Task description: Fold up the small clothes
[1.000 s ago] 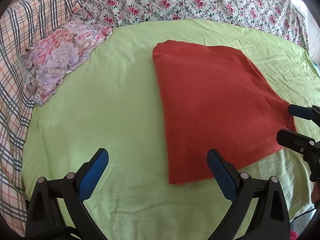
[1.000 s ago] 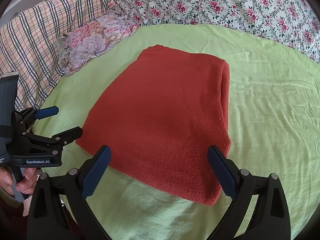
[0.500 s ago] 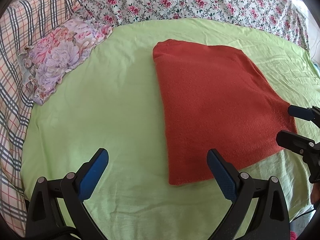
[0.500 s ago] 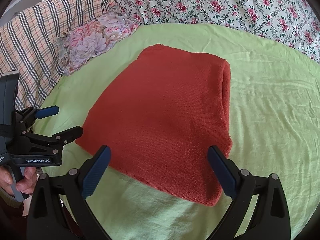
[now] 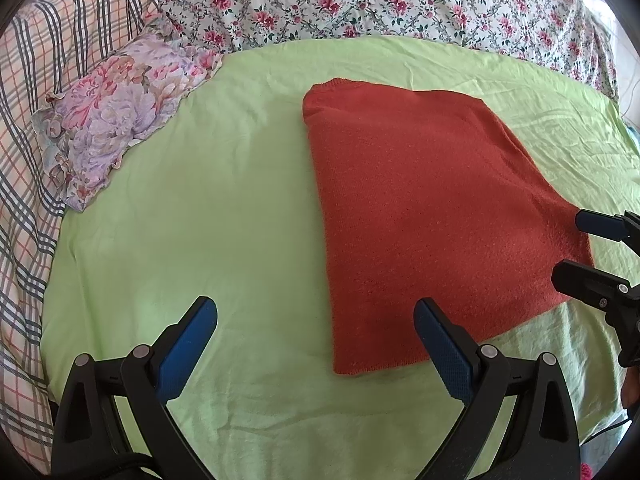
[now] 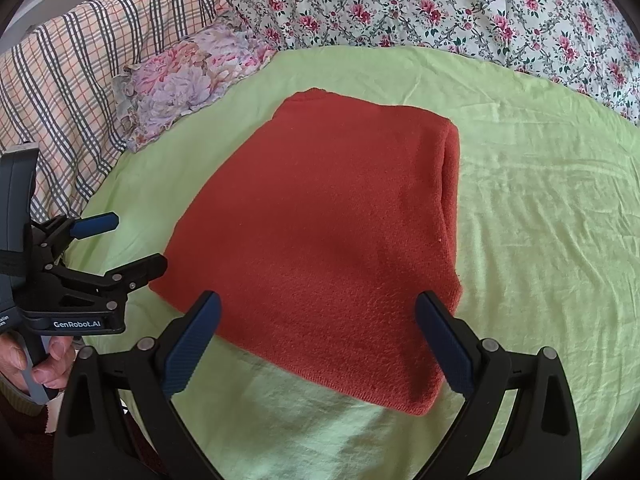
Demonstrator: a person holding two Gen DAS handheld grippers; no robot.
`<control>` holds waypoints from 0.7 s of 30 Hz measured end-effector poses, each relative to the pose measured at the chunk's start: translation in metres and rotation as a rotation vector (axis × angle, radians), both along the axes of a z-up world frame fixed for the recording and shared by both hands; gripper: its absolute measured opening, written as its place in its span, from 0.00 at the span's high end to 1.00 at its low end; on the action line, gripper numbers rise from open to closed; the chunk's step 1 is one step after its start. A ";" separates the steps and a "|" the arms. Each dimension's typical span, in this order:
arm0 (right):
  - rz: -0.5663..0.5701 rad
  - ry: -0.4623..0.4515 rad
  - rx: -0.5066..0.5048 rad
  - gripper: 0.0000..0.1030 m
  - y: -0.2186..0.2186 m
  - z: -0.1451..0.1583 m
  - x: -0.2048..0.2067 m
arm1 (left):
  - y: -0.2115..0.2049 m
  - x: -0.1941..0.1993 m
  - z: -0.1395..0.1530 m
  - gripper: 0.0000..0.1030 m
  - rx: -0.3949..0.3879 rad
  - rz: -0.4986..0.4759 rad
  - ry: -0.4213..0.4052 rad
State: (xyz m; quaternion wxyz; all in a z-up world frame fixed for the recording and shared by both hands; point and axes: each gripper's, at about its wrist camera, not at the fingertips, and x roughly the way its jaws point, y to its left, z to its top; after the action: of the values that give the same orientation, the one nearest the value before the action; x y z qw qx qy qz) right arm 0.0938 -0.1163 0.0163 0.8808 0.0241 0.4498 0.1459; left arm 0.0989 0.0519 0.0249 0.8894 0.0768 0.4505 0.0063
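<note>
A folded rust-red knitted sweater (image 6: 328, 240) lies flat on the light-green bedsheet (image 6: 540, 240), roughly at the middle of the sheet and a little toward its right edge, with its thick rounded fold along the right side and its open hems toward the near edge. The right gripper (image 6: 316, 332) hangs just over the near edge of the sweater with its jaws spread wide, both blue pads (image 6: 192, 344) clear of the cloth and gripping nothing. The left gripper (image 5: 316, 340) is likewise wide open and empty; in the left wrist view its left pad sits over bare sheet, and its right pad sits over the sweater's near-left corner; whether either pad touches the fabric cannot be told. In the right wrist view the left gripper (image 6: 132, 244) shows at the left edge, just beside the sweater's left corner, held by a hand (image 6: 40, 360) around its handle. In the left wrist view the right gripper (image 5: 580, 248) shows at the right edge, near the sweater's right corner. Along the far edge of the sheet lies a white rose-print quilt (image 5: 380, 4); at the far-left corner a lilac floral pillow (image 5: 116, 116) rests against a plaid blanket (image 5: 36, 92)
</note>
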 end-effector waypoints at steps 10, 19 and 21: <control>-0.001 0.000 0.000 0.05 -0.001 0.001 0.001 | 0.000 0.002 -0.001 0.04 -0.002 -0.001 0.006; 0.000 0.003 0.001 0.05 -0.002 -0.001 0.002 | 0.000 0.003 -0.003 0.04 -0.003 0.000 0.009; 0.001 0.003 0.001 0.05 -0.002 -0.001 0.002 | 0.000 0.003 -0.003 0.04 -0.003 0.001 0.008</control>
State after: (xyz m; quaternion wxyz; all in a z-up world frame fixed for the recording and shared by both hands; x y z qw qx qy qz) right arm 0.0959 -0.1185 0.0157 0.8801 0.0245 0.4510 0.1463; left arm 0.1024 0.0522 0.0218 0.8877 0.0753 0.4543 0.0056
